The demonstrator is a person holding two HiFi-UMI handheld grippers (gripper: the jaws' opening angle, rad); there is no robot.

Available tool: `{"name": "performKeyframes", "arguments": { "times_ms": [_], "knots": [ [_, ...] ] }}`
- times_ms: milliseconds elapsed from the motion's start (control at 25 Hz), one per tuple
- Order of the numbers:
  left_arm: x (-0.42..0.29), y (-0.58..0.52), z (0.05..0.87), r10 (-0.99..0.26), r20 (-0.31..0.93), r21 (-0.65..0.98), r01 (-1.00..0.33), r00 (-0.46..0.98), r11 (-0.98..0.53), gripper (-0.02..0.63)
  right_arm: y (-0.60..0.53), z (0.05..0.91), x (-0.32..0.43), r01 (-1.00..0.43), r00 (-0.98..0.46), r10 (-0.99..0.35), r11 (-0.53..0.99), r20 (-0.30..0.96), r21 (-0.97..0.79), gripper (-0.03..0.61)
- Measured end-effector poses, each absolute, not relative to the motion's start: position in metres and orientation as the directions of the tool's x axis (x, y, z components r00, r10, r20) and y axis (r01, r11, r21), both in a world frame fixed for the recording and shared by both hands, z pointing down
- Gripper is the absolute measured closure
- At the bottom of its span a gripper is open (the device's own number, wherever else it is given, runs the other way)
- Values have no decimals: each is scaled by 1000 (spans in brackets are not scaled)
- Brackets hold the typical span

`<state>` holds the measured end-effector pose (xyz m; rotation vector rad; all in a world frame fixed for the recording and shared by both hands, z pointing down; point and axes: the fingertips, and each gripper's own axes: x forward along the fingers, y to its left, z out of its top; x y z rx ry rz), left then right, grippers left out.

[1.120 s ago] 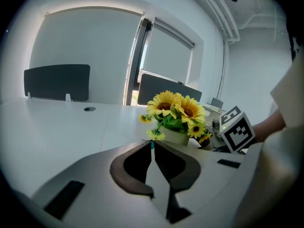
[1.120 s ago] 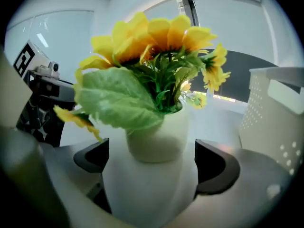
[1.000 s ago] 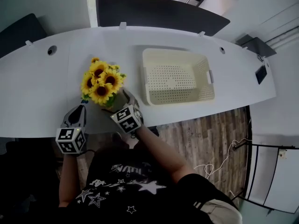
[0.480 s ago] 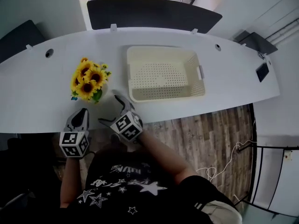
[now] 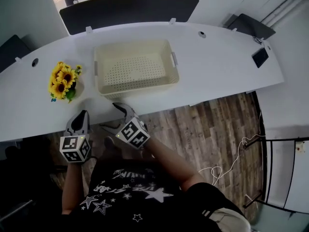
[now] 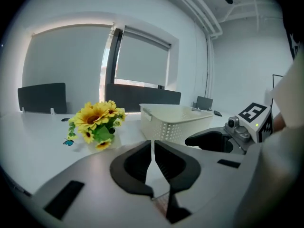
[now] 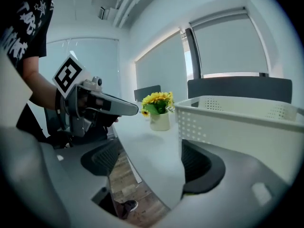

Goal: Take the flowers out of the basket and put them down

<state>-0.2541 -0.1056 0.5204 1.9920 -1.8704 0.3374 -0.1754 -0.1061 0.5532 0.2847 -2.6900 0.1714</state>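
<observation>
Yellow sunflowers [image 5: 62,78], cream perforated basket [image 5: 139,85], white table [image 5: 217,62], wood-grain floor [image 5: 217,124]

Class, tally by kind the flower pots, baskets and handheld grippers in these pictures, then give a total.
Yellow sunflower bunch in white pot: 1
Cream perforated plastic basket: 1
Handheld grippers: 2 (left gripper; right gripper, its fingers closing with nothing between them)
Total: 4

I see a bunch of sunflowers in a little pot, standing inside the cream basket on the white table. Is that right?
Not quite. The sunflowers in their pot are not inside the cream basket. They stand on the white table beside it, clear of its wall, and the basket is empty. The head view shows this plainly.
</observation>
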Motion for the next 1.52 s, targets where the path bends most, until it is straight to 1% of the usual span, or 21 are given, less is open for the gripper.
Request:
{"name": "performKeyframes", "arguments": {
  "times_ms": [40,120,160,240,320,400,440,560,720,760,1040,1520],
  "knots": [
    [-243,-105,517,-905,418,110,-993,79,-36,584,-107,551,-160,-239,-890,-185,967,416,-82,197],
    [-222,-104,510,-914,399,105,-994,68,-28,584,-112,547,-131,-272,-889,-220,959,400,-76,306],
    [-212,-101,508,-917,394,103,-994,62,-23,584,-114,545,-118,-282,-890,-233,957,392,-71,346],
    [-192,-94,507,-920,390,100,-995,49,-11,584,-112,540,-94,-282,-897,-238,957,372,-68,363],
    [-175,-86,508,-920,390,98,-995,36,2,584,-109,536,-74,-278,-902,-239,959,360,-60,397],
    [-160,-79,509,-921,390,100,-995,22,19,584,-109,532,-55,-286,-904,-253,957,346,-49,449],
    [-153,-75,508,-921,388,102,-994,14,27,584,-109,530,-46,-295,-903,-263,954,339,-48,462],
    [-134,-68,503,-926,377,103,-994,0,42,584,-114,528,-18,-342,-893,-306,938,332,-57,491],
    [-109,-64,500,-933,361,103,-994,13,27,584,-123,534,15,-410,-859,-370,911,353,-43,564],
    [-103,-64,501,-933,360,103,-995,21,17,584,-127,535,23,-433,-849,-392,901,356,-41,575],
    [-81,-69,496,-937,340,118,-992,79,-41,584,-141,546,71,-565,-788,-488,816,375,-127,575],
    [-82,-3,489,-940,321,145,-987,116,-73,584,-100,528,92,-650,-719,-584,758,378,-66,575]
  ]
}}
